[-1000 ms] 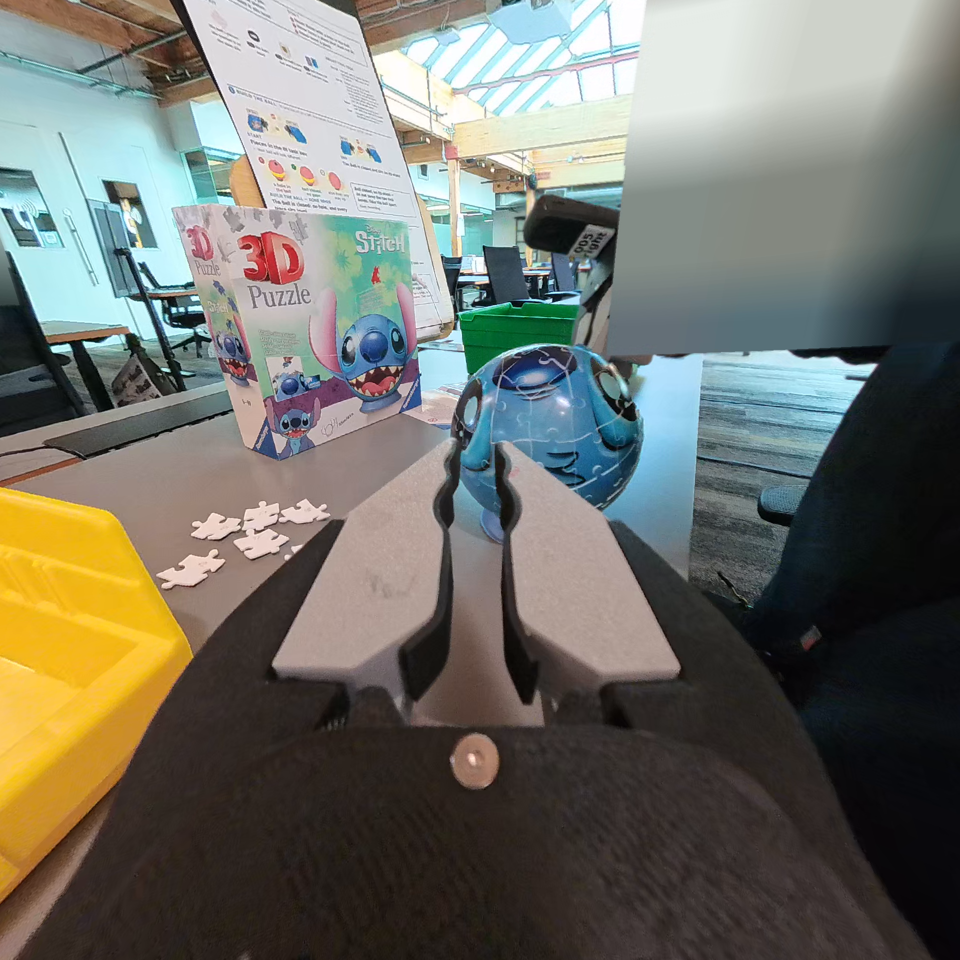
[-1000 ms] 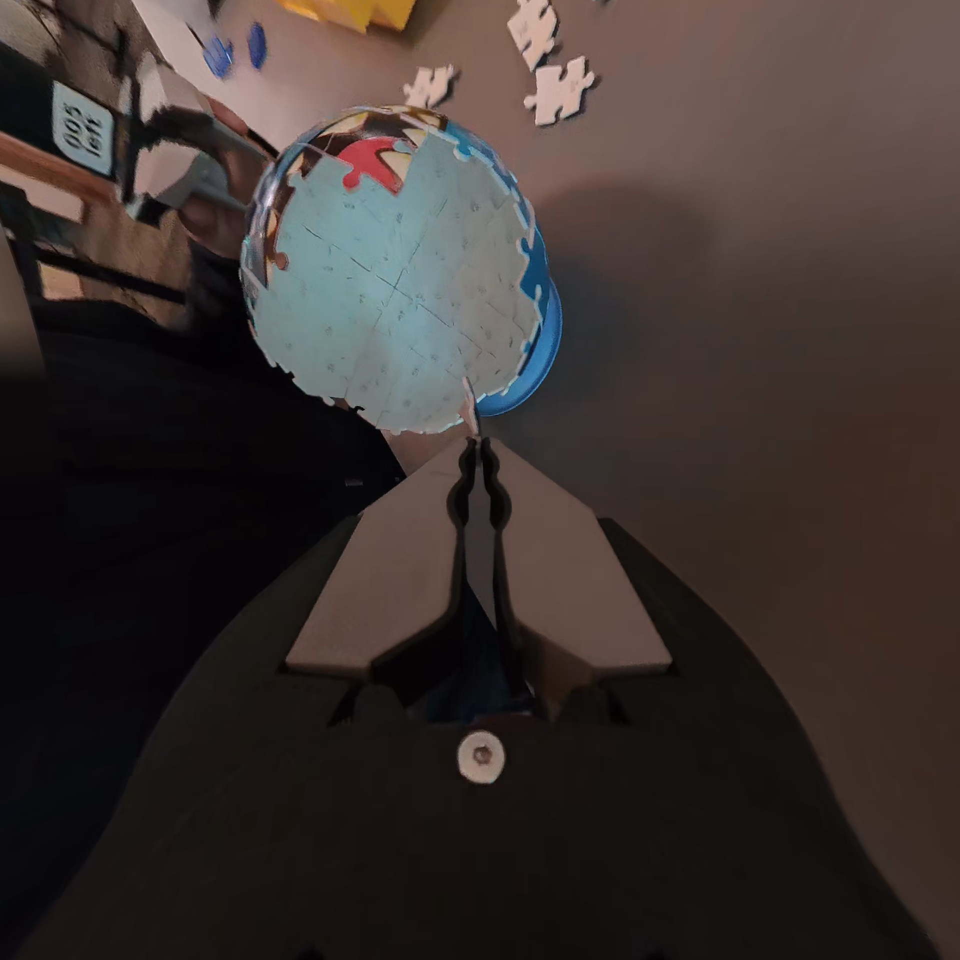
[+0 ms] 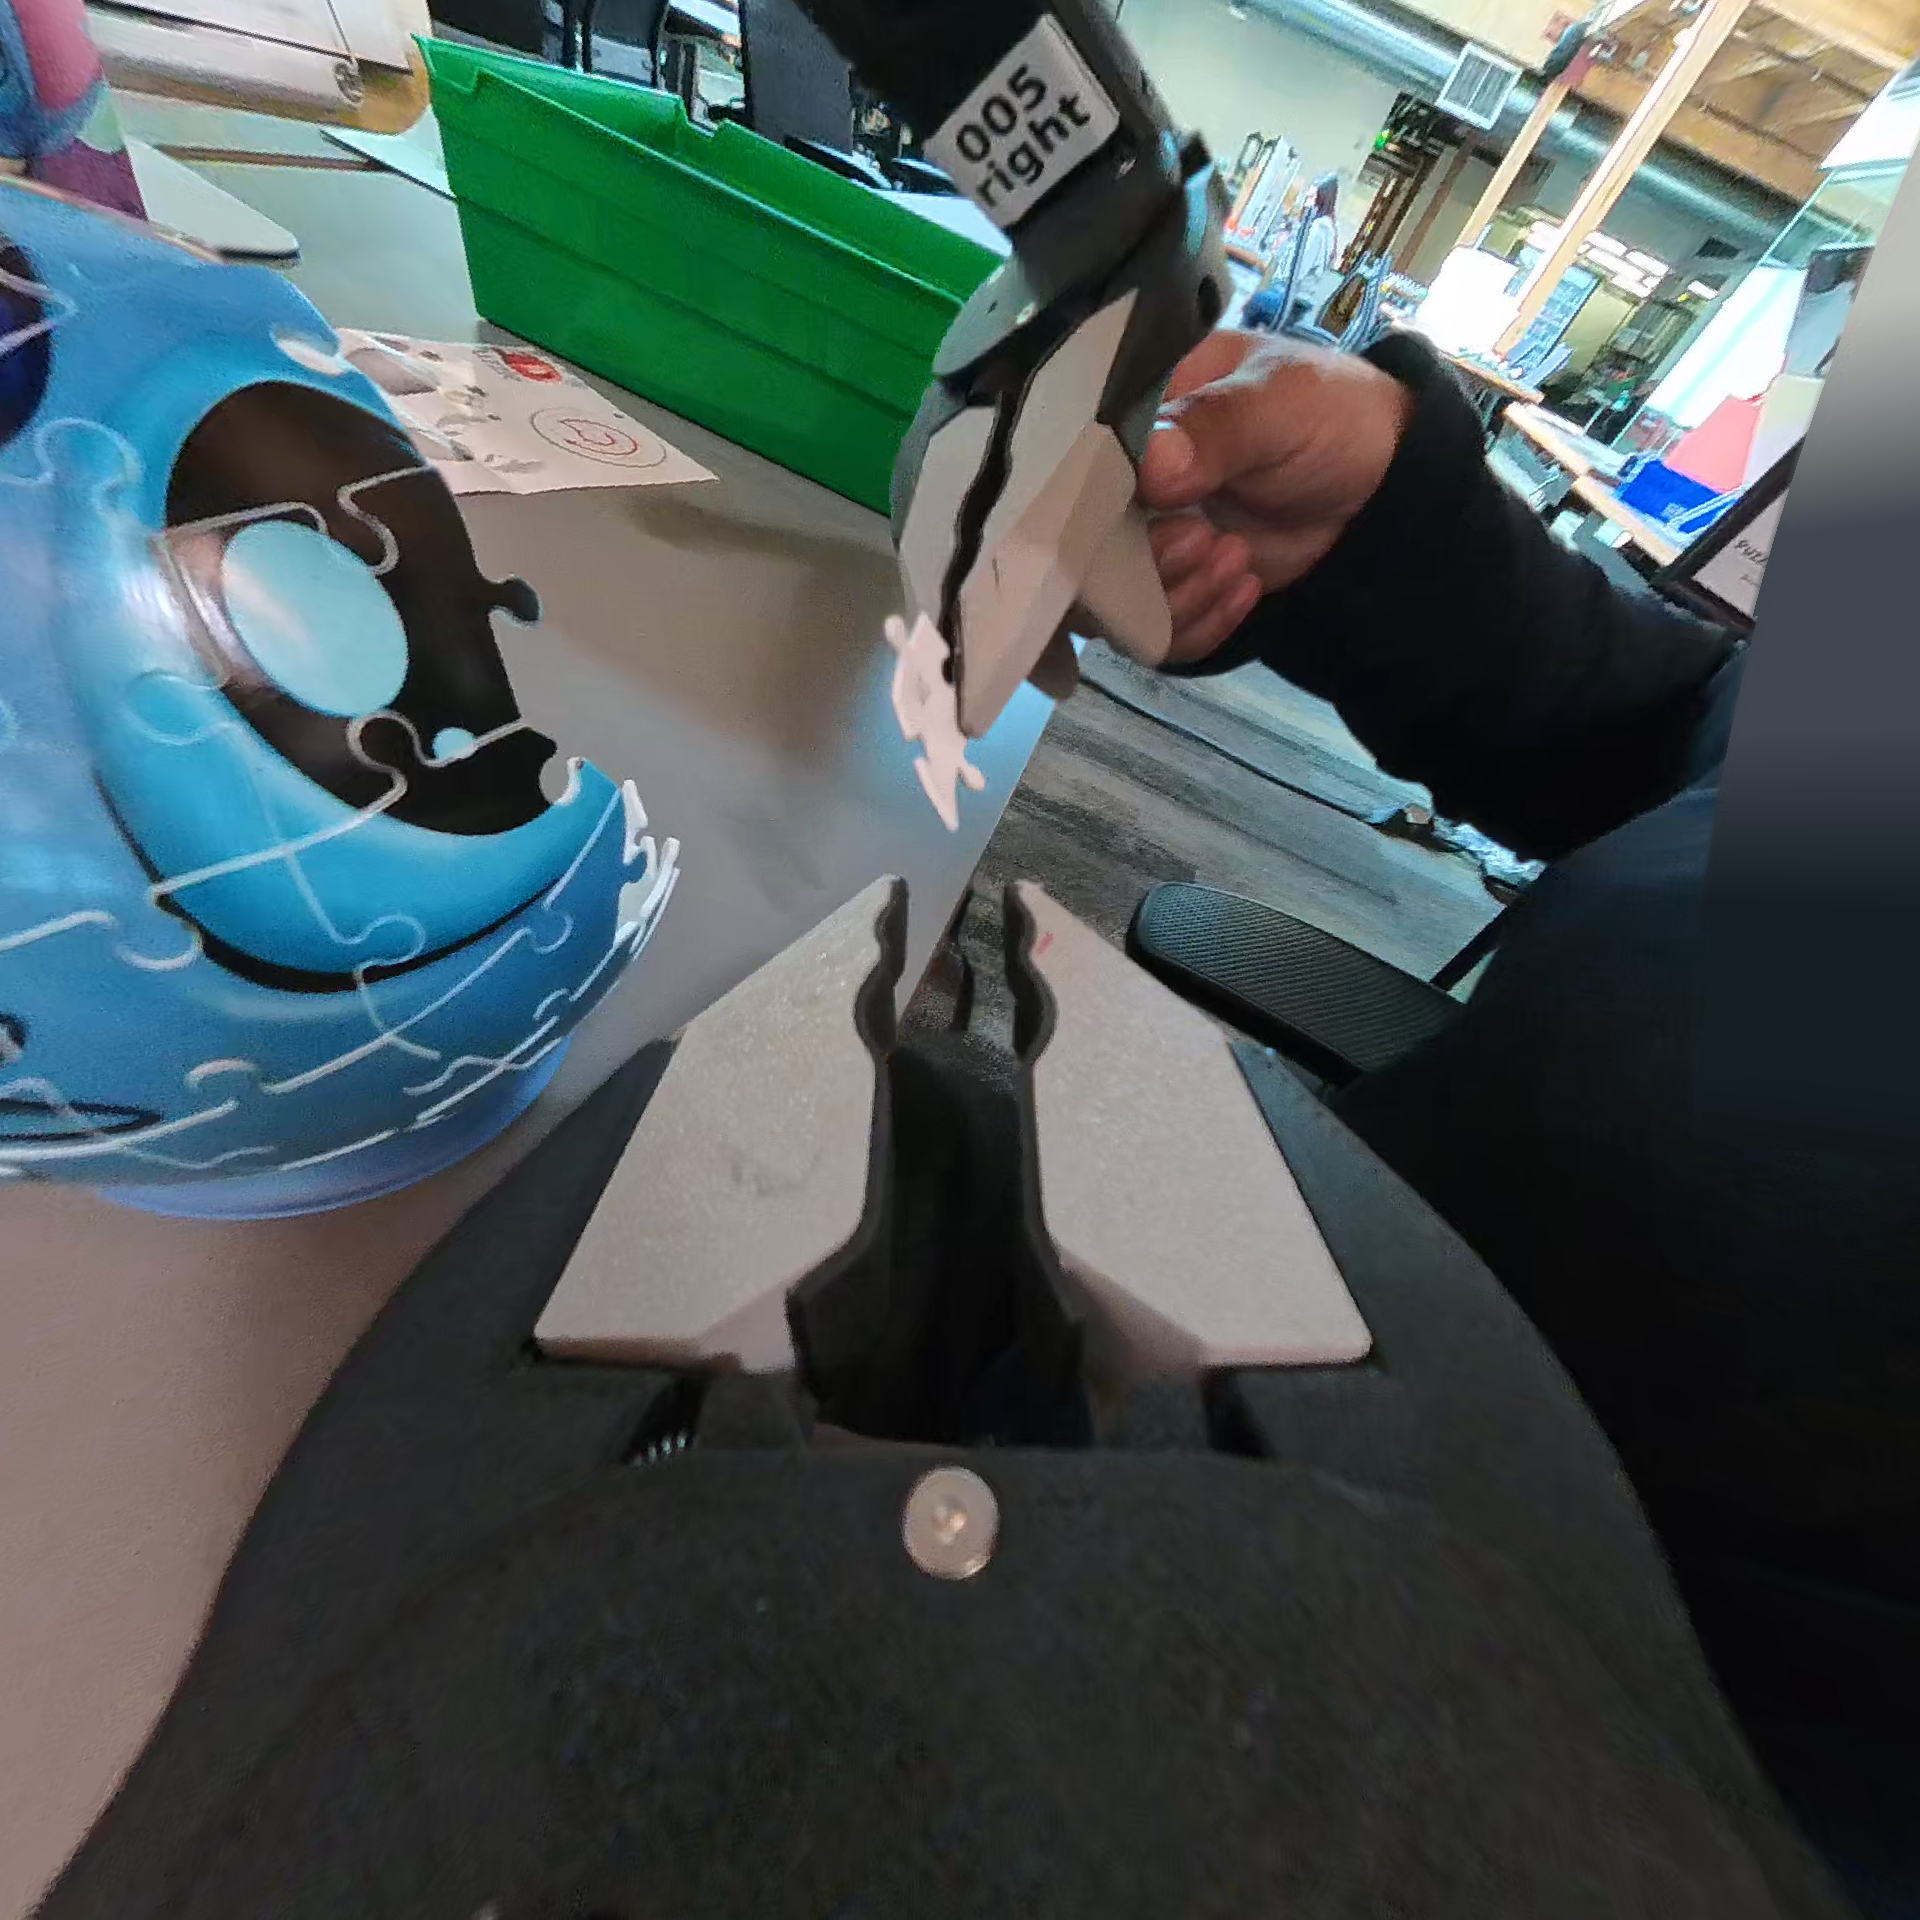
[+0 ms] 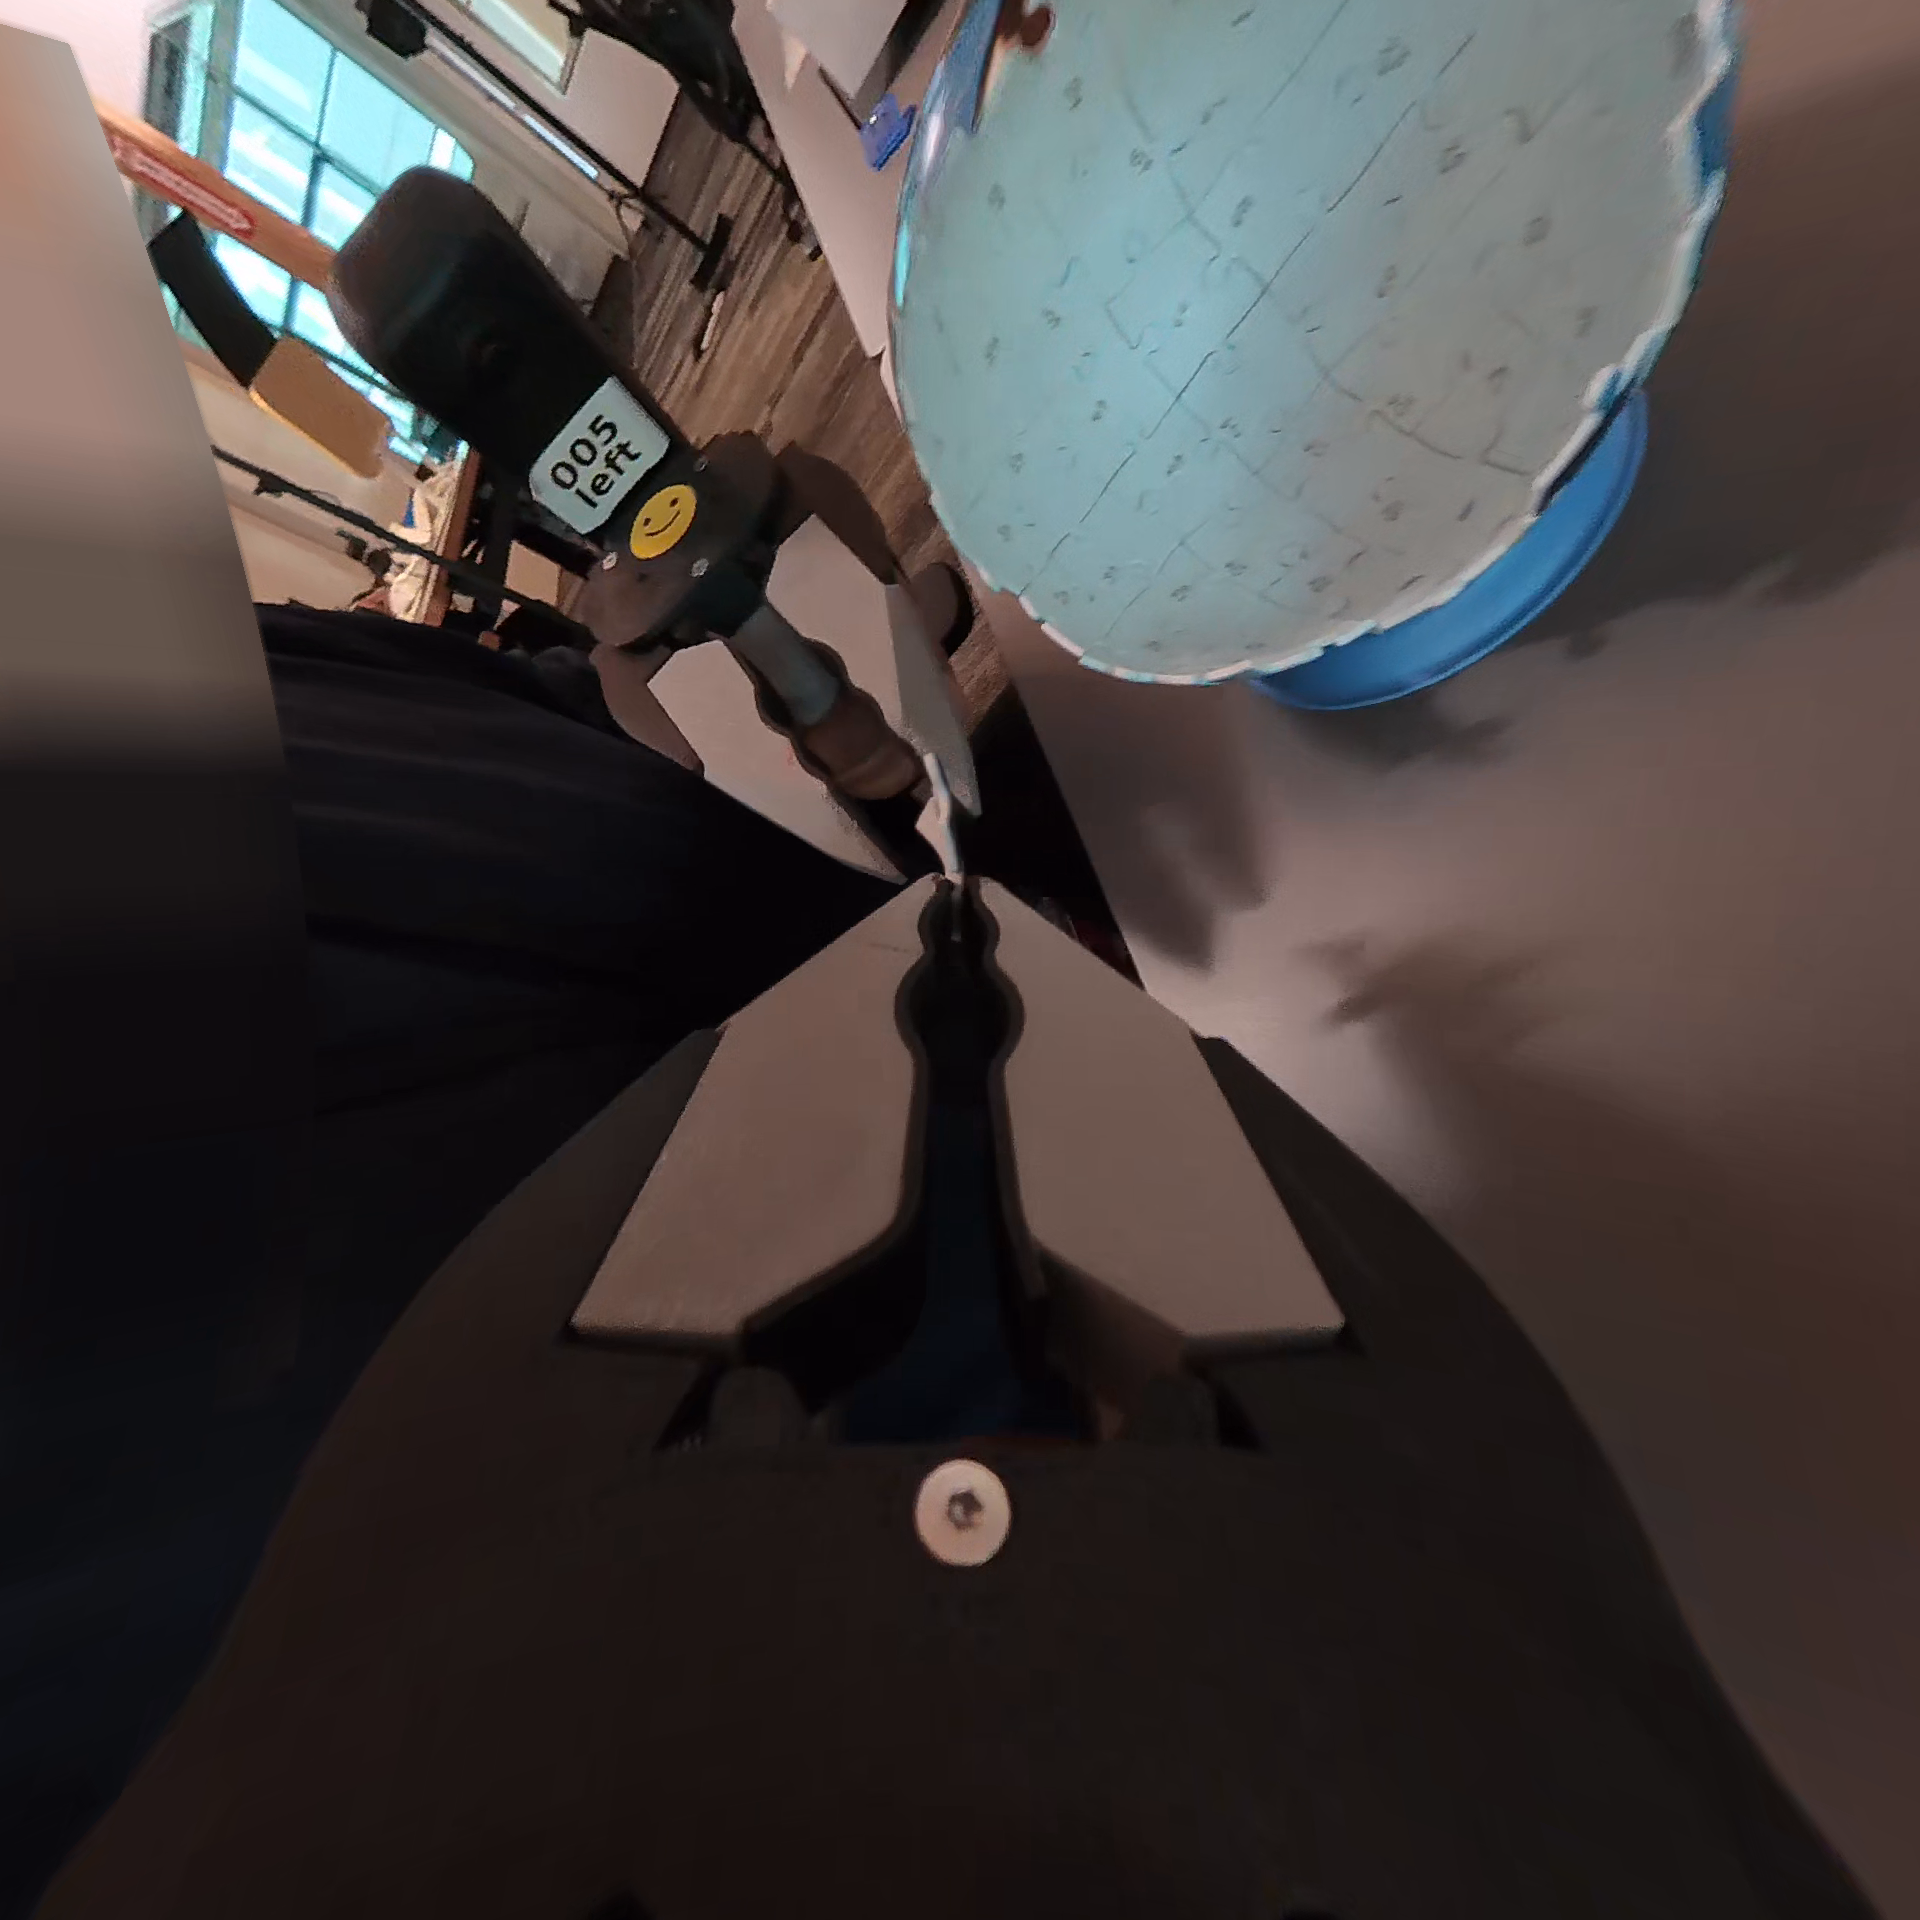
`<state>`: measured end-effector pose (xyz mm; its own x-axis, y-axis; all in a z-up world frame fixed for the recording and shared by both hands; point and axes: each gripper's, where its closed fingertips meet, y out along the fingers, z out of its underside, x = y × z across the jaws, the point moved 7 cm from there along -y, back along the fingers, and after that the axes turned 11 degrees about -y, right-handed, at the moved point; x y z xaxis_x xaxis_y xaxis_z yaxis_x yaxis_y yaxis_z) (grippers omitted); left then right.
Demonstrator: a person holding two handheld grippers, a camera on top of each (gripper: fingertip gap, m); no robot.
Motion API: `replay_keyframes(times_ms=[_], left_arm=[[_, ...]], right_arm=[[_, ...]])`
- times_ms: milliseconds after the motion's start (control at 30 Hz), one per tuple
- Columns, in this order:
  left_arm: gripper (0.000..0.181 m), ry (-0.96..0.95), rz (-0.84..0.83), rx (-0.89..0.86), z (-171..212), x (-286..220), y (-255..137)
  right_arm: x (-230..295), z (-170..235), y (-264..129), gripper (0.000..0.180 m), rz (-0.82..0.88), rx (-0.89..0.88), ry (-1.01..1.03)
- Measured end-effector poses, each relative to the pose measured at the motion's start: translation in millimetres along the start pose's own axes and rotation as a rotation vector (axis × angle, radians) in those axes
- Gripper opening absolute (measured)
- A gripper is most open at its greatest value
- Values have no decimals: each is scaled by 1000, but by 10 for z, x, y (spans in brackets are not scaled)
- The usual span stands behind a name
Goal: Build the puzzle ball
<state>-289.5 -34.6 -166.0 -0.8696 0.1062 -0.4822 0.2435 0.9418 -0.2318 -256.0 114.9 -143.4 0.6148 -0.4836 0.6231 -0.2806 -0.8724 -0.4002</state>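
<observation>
white puzzle piece, one, in right hand-held gripper's pinch; left hand-held gripper spread, empty

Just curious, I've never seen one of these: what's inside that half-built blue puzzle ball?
The puzzle ball is hollow. The right wrist view looks into its open side: only the pale, bare backs of joined pieces, nothing lying within. A blue stand sits beneath it. The inside beyond the picture's top edge stays unseen.
</observation>
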Motion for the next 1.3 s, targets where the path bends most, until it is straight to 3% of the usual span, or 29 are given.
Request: replay_keyframes(times_ms=[167,233,333,533,1300], left_arm=[[17,-39,26,-12,-4,23,20],[3,-59,64,-14,11,9,16],[2,-81,72,-20,48,34,9],[2,-170,115,-43,102,62,-6],[4,-214,153,-30,140,133,-16]], right_arm=[[10,59,168,0,-68,59,-15],[13,69,219,0,-85,78,-21],[-4,72,251,0,-77,92,-38],[-6,82,277,0,-78,55,-47],[-113,20,365,0,-130,-94,5]])
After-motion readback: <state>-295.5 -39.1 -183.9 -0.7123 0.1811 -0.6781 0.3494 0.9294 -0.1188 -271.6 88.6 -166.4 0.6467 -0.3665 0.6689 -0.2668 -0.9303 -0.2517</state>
